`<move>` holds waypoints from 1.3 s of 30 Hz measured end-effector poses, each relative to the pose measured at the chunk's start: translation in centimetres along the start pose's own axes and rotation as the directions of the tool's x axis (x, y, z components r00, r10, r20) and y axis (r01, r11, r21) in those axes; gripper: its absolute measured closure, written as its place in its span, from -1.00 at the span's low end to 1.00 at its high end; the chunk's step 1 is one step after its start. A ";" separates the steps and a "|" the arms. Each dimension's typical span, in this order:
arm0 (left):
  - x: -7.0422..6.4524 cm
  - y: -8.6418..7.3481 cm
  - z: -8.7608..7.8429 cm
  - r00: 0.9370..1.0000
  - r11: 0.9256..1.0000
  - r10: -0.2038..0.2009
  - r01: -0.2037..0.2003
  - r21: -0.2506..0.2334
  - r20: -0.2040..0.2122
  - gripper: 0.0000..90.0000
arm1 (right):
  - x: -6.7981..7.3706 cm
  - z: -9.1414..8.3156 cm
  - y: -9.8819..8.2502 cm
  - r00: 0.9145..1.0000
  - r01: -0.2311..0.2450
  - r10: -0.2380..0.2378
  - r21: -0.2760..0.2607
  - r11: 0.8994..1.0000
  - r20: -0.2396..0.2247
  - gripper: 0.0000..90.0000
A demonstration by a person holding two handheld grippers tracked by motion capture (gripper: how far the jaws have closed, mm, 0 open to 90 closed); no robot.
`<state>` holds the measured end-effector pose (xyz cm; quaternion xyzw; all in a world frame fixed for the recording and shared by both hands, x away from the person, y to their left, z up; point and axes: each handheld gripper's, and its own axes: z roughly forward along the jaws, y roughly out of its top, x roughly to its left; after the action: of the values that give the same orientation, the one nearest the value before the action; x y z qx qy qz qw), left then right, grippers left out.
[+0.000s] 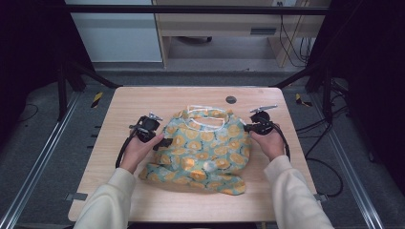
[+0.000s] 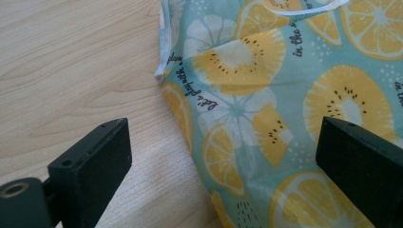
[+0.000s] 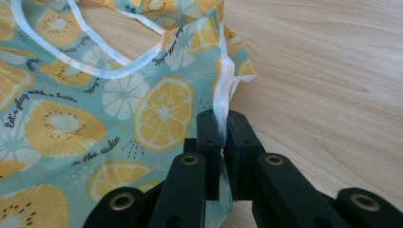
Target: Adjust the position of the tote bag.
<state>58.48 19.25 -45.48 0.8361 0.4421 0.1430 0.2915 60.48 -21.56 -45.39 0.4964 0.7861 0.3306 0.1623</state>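
You have a fruit-print bag (image 1: 203, 150) lying flat near the middle of the wooden table (image 1: 143, 100). It is teal with yellow citrus and kiwi slices. Its long axis runs from about 7 o'clock, where the crumpled bottom lies nearest you, up to about 1 o'clock, where the white-edged opening and handles (image 1: 206, 119) point away from you.

Your right gripper (image 1: 248, 127) sits at the bag's 3 o'clock edge. In the right gripper view its jaws are pressed almost together on the white-trimmed side seam (image 3: 222, 102) of the bag, with the cloth pinched between the pads. Your left gripper (image 1: 165, 142) sits at the bag's 9 o'clock edge. In the left gripper view its jaws stand wide apart, one over bare wood and one over the print, with the bag's edge between them and nothing clamped.

The print carries looping black script. In the left gripper view you can read "in the" beside a slice at the top; a further line along the hem looks like "let's play with", though it is too curled to be sure. In the right gripper view "in the sunshine" runs under a kiwi slice.

The high view gives you the whole outline and a small dark round disc (image 1: 231, 99) on the table at 12 o'clock beyond the bag. The gripper views give you the lettering and the seam grip.
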 end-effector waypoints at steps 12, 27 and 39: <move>-0.6 -0.5 1.0 1.000 0.998 0.016 -0.016 0.061 0.005 -0.91 | 0.1 0.2 -0.1 1.000 -0.008 0.008 -0.005 1.000 -0.015 0.89; -0.4 -0.7 1.6 1.000 0.997 0.001 0.001 0.083 -0.025 -0.92 | 0.2 0.1 -0.1 1.000 -0.003 0.003 -0.017 1.000 -0.021 0.88; -0.7 -0.6 2.1 0.999 0.995 -0.027 0.028 0.095 -0.020 -0.92 | 0.2 0.1 -0.1 1.000 -0.006 0.006 -0.021 1.000 -0.022 0.86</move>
<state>58.76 18.17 -47.52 0.8416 0.4627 0.1254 0.2489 60.31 -21.35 -45.49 0.4933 0.7829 0.3448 0.1577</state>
